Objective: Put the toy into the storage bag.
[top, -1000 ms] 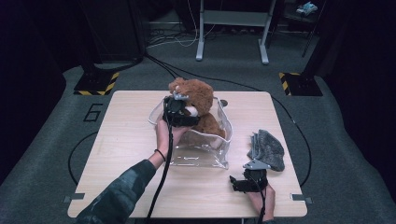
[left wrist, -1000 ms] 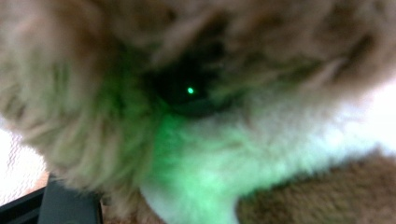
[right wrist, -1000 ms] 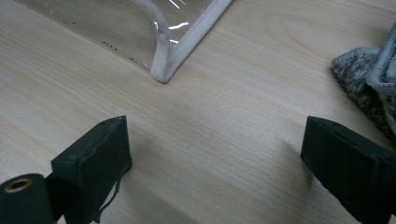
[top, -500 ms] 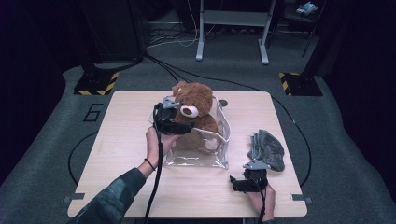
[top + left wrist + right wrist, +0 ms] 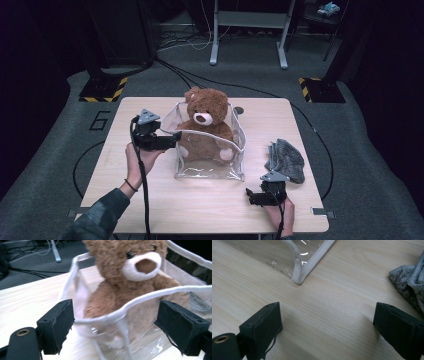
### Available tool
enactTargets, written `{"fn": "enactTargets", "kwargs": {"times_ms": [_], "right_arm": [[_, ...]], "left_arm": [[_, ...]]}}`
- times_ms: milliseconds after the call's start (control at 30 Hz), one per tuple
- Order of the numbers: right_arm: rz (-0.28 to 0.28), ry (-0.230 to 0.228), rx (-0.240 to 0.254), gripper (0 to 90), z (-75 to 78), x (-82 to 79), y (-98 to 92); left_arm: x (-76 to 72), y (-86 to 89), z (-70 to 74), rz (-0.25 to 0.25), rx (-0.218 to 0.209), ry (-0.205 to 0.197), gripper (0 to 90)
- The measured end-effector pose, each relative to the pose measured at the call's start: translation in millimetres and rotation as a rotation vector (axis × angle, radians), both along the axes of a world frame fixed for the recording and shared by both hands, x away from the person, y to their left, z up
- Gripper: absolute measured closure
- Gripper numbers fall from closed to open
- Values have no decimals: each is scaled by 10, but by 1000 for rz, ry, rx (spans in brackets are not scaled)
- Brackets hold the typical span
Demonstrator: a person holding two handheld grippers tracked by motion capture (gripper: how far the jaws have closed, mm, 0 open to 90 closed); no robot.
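1. Since a second ago the left gripper [image 5: 172, 138] has drawn away from over the teddy bear [image 5: 206, 125] to the left side of the clear plastic bag [image 5: 210, 167], and the bear's face, then covered by the gripper, now shows in the high view.
2. Its jaws have just been opening and now stand wide; in the left gripper view the bag's white-trimmed rim [image 5: 140, 300] runs across between them, with neither pad pressing on it.
3. That brown teddy bear sits upright inside the bag, head above the rim, facing the person, near the middle of the wooden table [image 5: 150, 200].
4. The bag stands open-topped on the table, its near right corner [image 5: 298, 277] lying ahead of the right gripper [image 5: 327, 325].
5. The right gripper rests low at the table's near right edge, held by the person's right hand [image 5: 280, 210], jaws spread wide with bare tabletop between them.
6. A folded grey cloth [image 5: 286, 160] lies to the right of the bag, apart from it and just beyond the right gripper.
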State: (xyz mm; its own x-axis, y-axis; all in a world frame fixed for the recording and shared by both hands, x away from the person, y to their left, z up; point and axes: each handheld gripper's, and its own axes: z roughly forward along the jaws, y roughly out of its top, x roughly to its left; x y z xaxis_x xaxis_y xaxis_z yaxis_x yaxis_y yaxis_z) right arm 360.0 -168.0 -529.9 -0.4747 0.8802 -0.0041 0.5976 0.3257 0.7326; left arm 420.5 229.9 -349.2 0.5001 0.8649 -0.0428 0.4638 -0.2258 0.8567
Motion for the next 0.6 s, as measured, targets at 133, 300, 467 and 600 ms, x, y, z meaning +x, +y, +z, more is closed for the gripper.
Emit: {"fn": "enactTargets", "kwargs": {"times_ms": [133, 300, 467, 600], "right_arm": [[1, -1, -1, 73, 0, 0, -1], [0, 0, -1, 73, 0, 0, -1], [0, -2, -2, 73, 1, 0, -2], [0, 0, 0, 73, 0, 0, -1]], "left_arm": [[-83, 185, -70, 23, 11, 4, 135], [-186, 436, -292, 50, 31, 27, 125], [-277, 657, -585, 83, 48, 65, 117], [-339, 810, -842, 111, 68, 97, 108]]}}
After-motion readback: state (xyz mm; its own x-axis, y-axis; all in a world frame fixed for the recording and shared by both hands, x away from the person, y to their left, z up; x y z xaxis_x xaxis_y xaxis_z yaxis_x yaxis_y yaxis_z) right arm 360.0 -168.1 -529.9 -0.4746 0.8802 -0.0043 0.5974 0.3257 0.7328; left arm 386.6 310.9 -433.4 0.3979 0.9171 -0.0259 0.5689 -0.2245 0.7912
